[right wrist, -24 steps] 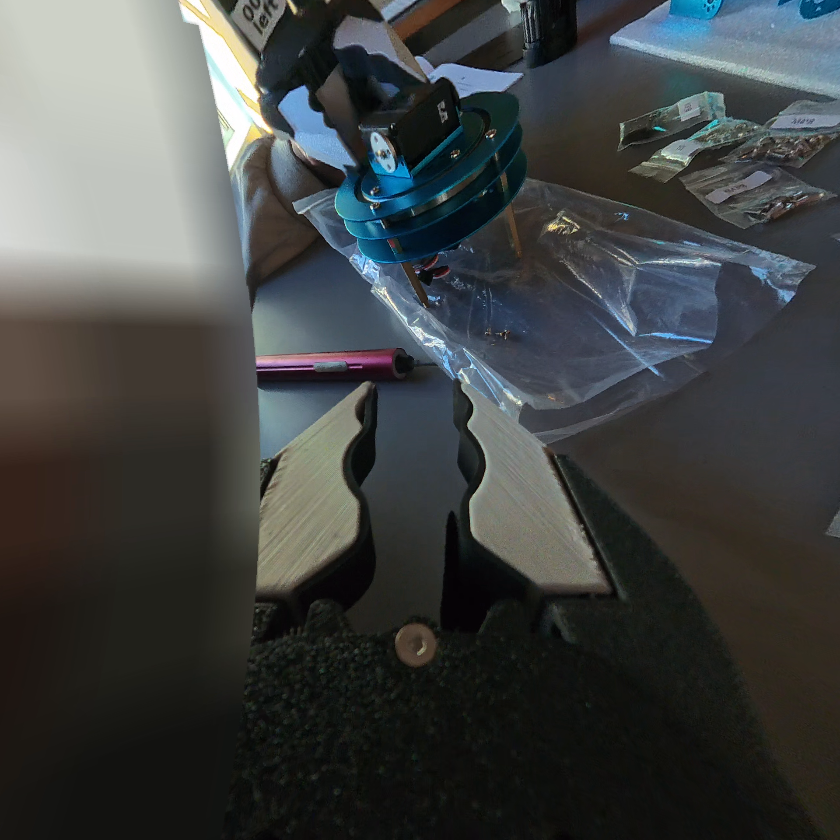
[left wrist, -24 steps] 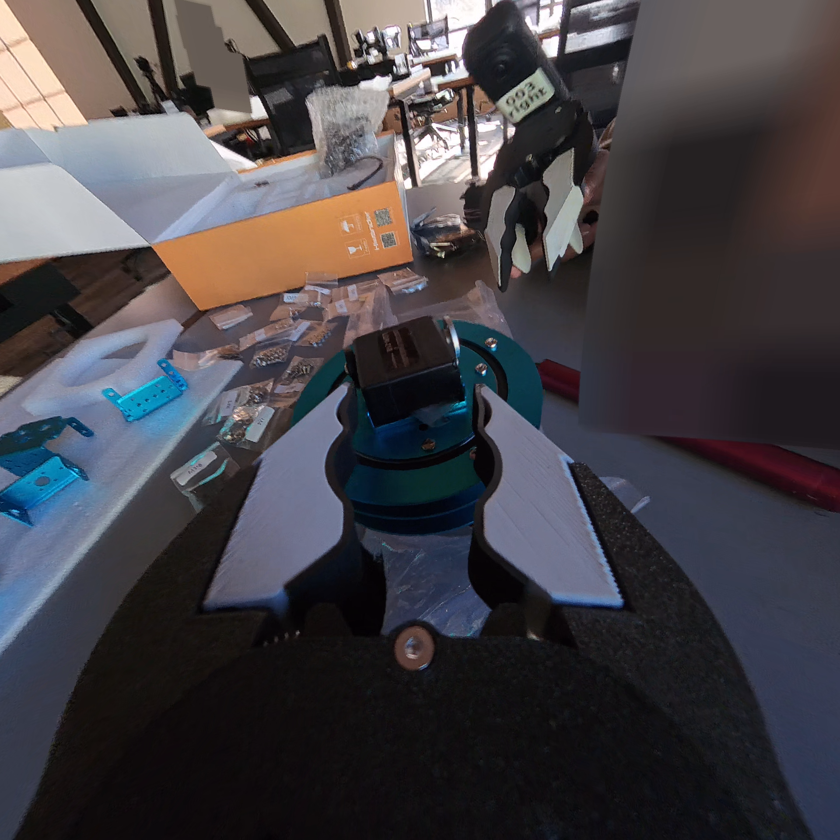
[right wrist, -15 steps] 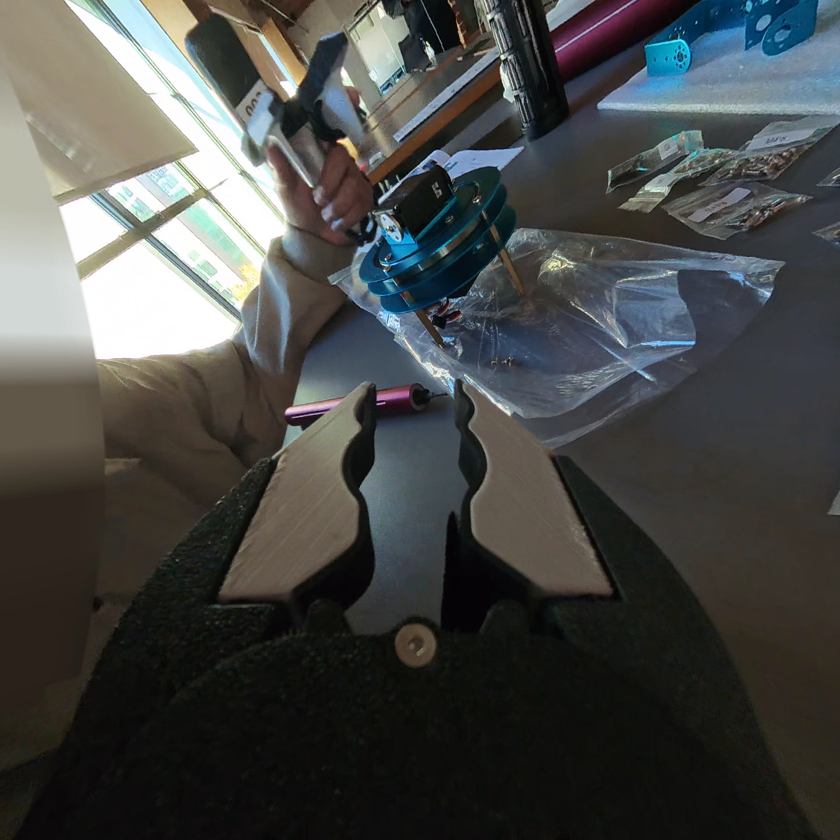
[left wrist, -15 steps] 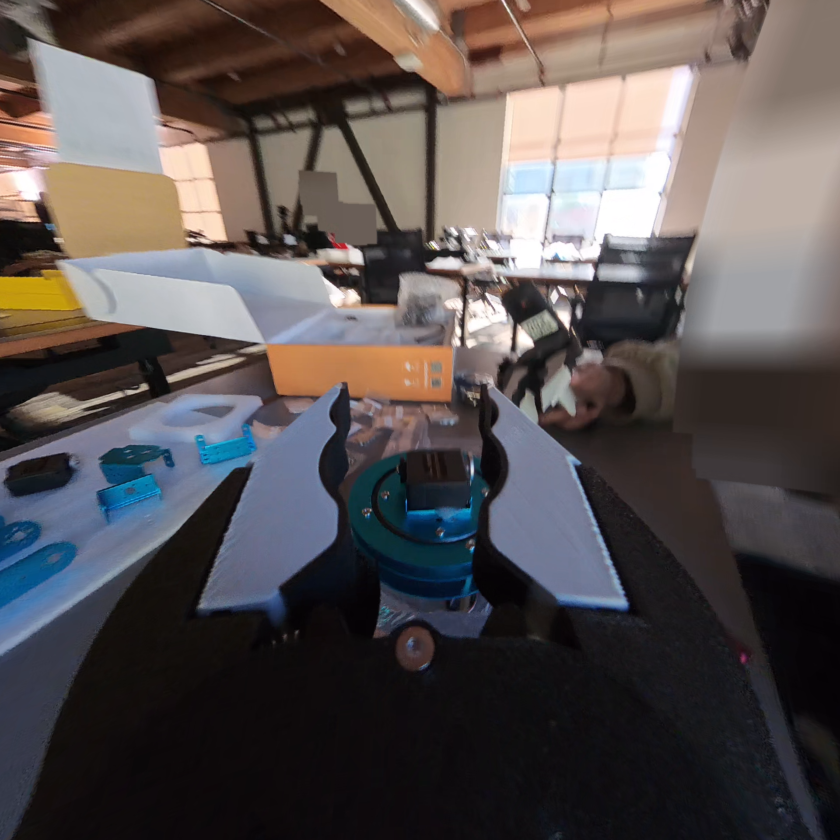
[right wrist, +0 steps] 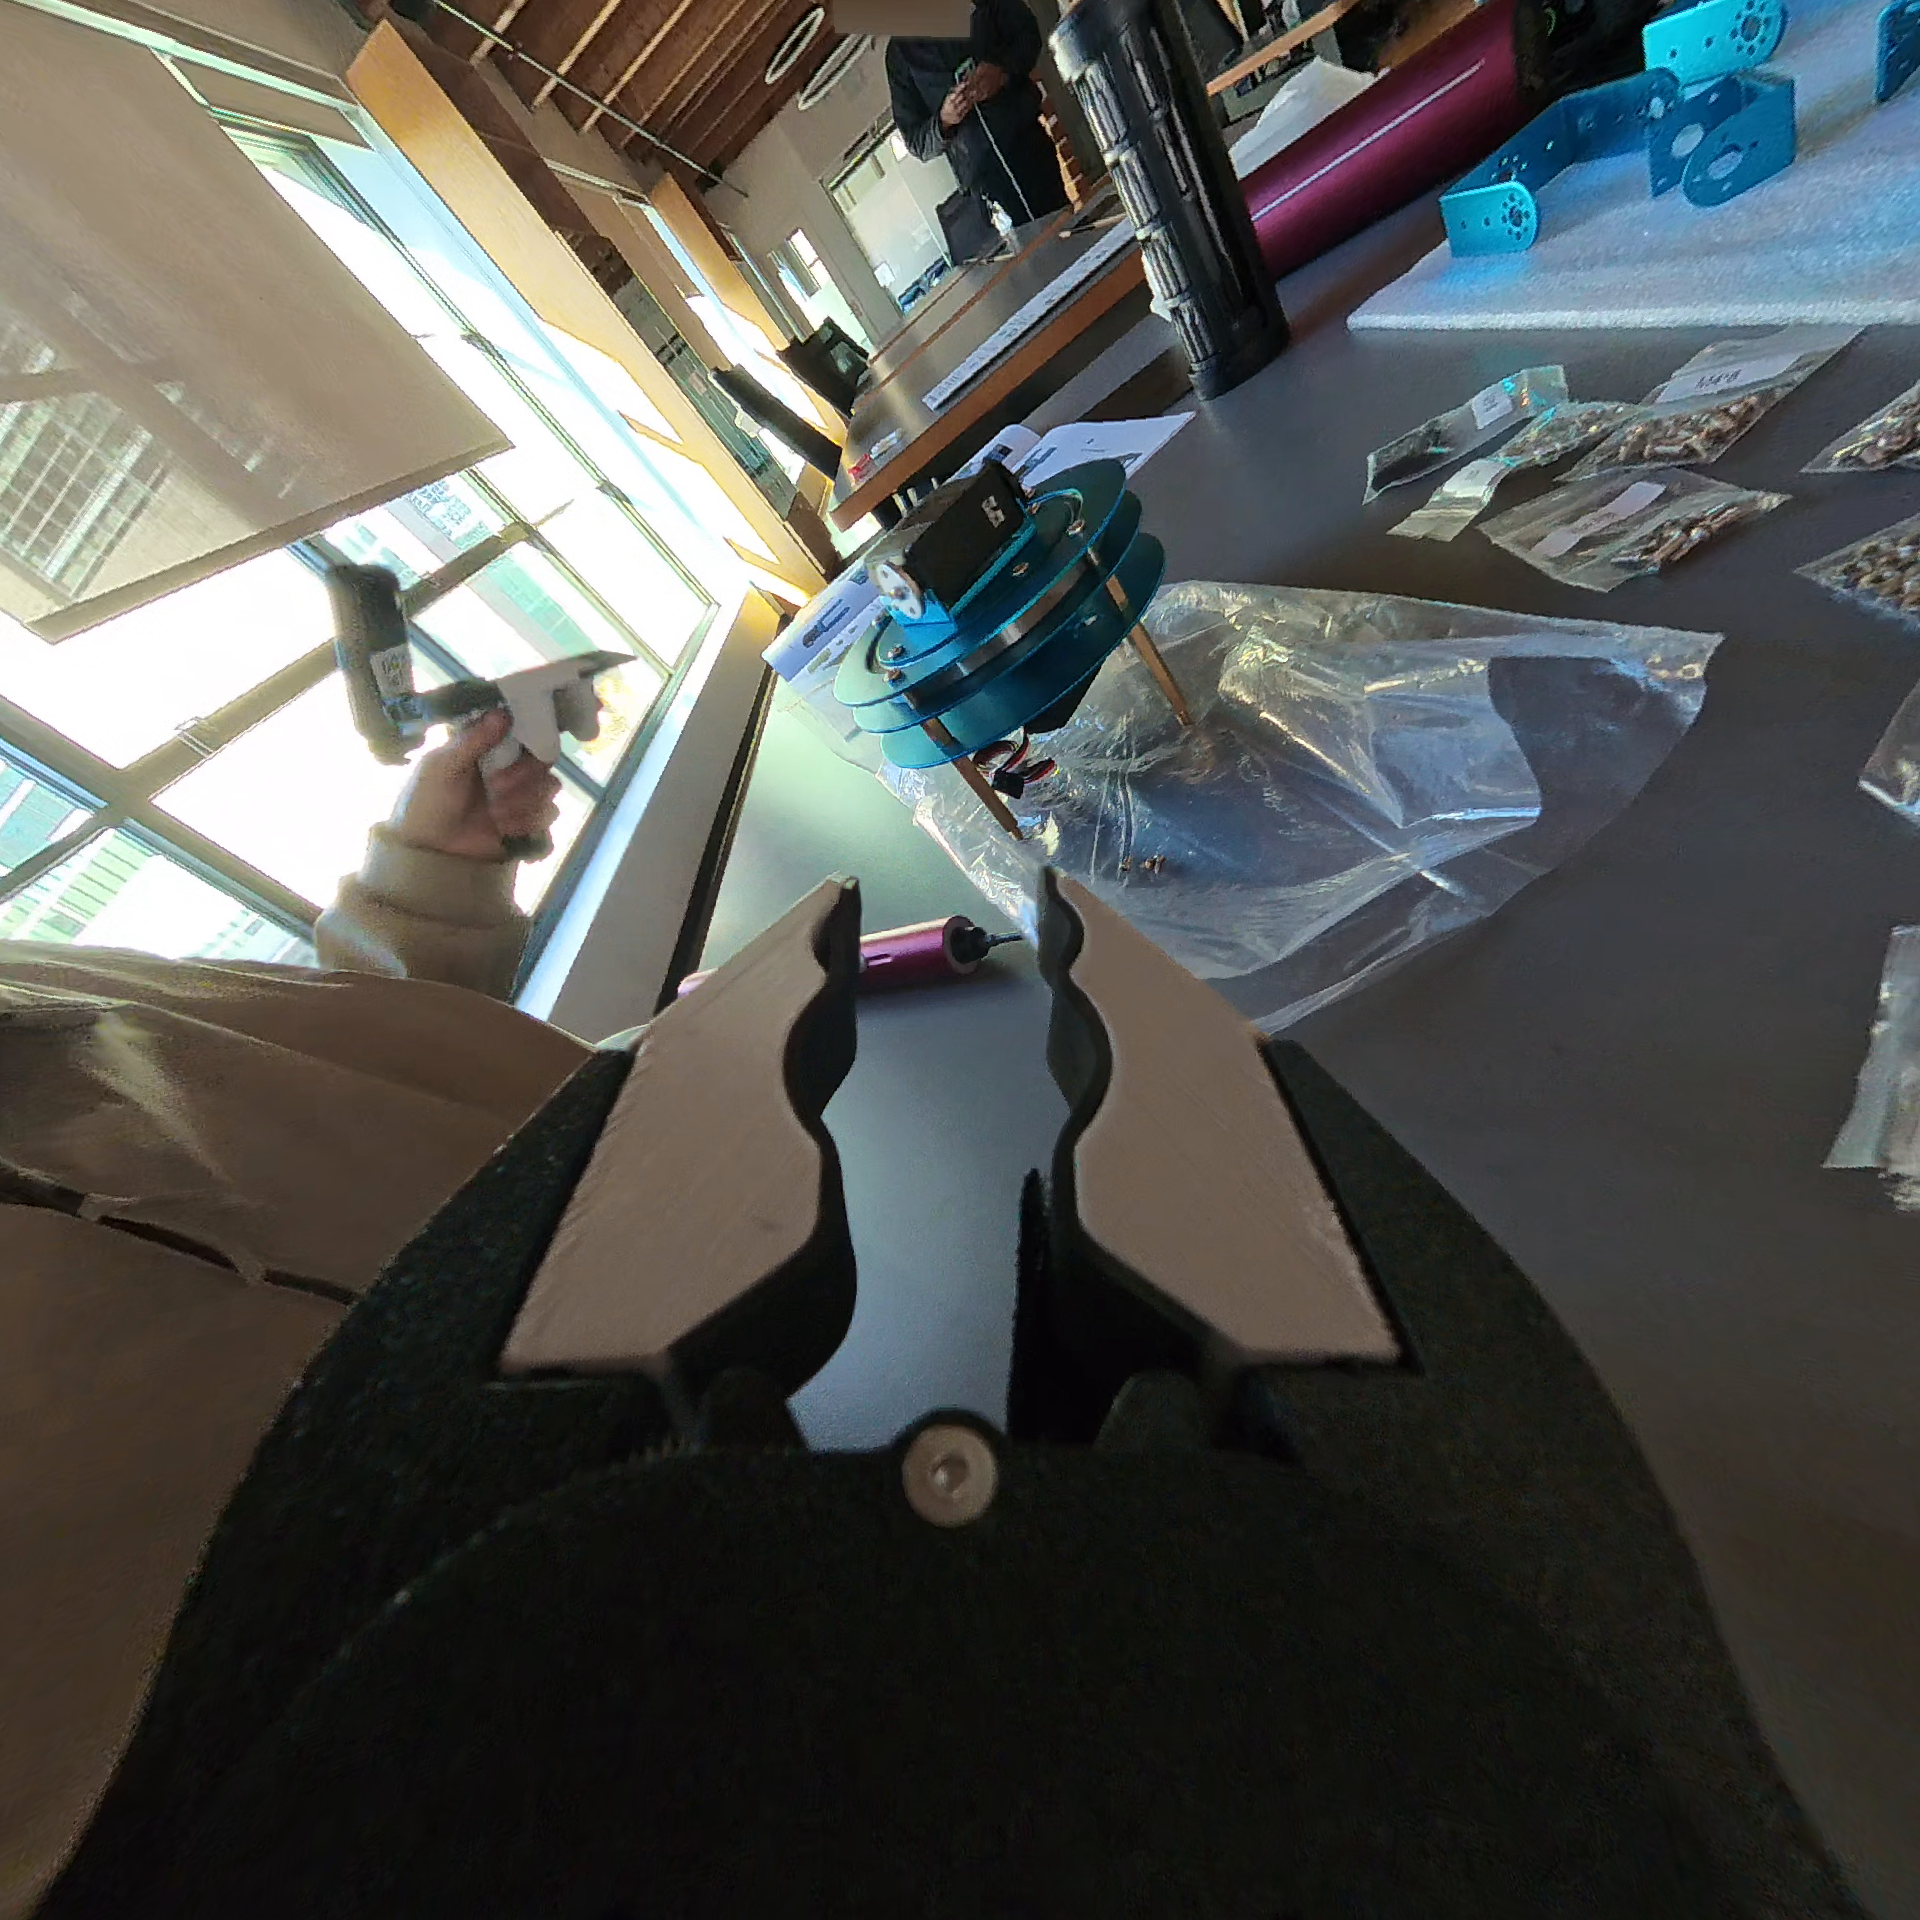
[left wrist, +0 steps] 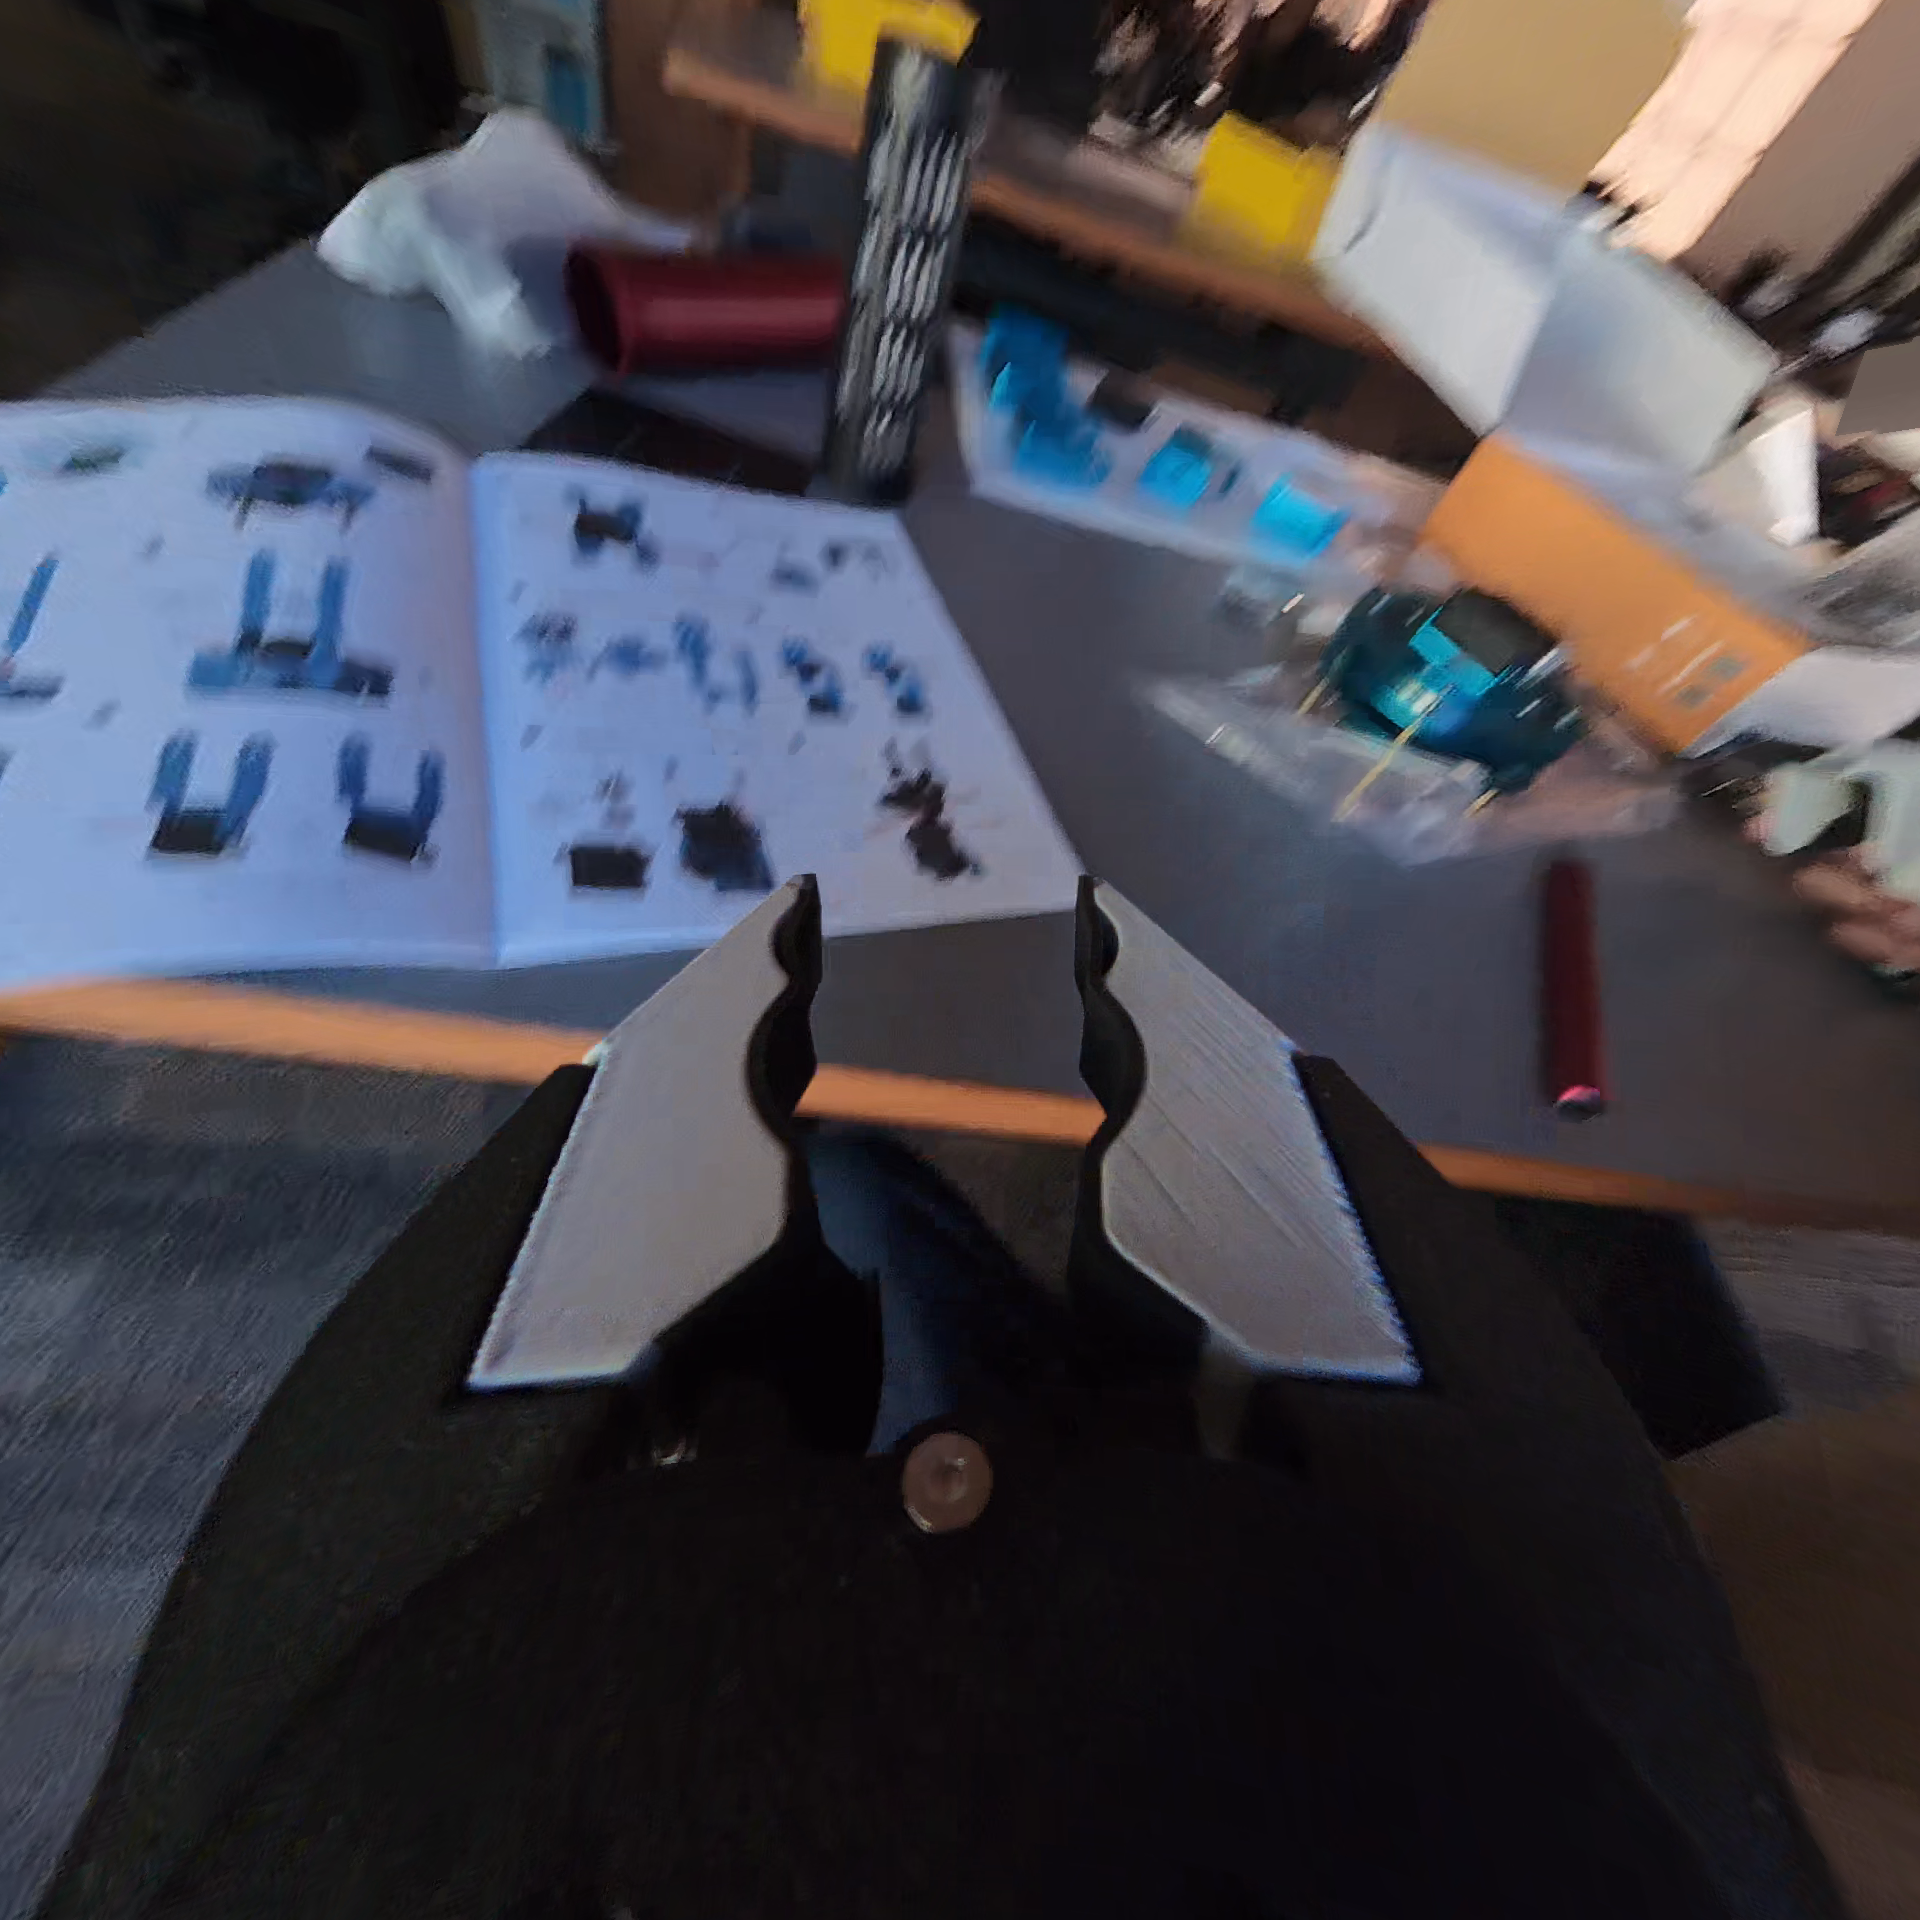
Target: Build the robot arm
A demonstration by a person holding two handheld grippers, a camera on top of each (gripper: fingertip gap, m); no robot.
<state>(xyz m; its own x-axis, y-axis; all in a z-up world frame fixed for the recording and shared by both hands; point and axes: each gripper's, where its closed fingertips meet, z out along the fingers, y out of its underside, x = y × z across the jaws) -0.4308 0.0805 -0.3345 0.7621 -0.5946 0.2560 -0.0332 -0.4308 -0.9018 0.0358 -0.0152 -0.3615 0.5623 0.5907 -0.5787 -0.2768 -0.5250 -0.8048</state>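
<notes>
We hold both claws, left and right, released and empty; ahead, the rigid blue disc stack looks graspable by its rim.

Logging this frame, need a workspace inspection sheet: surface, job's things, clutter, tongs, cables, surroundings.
Surface: dark grey table.
Job's things: blue stacked-disc assembly topped by a black servo, standing on a clear plastic bag.
Clutter: magenta cylindrical tool, small hardware bags, blue metal brackets, open booklet.
Tongs: right tongs open, empty, low over table; left tongs open, empty, off the table edge.
Cables: short wires under the assembly.
Surroundings: large windows, a person standing far back.
</notes>
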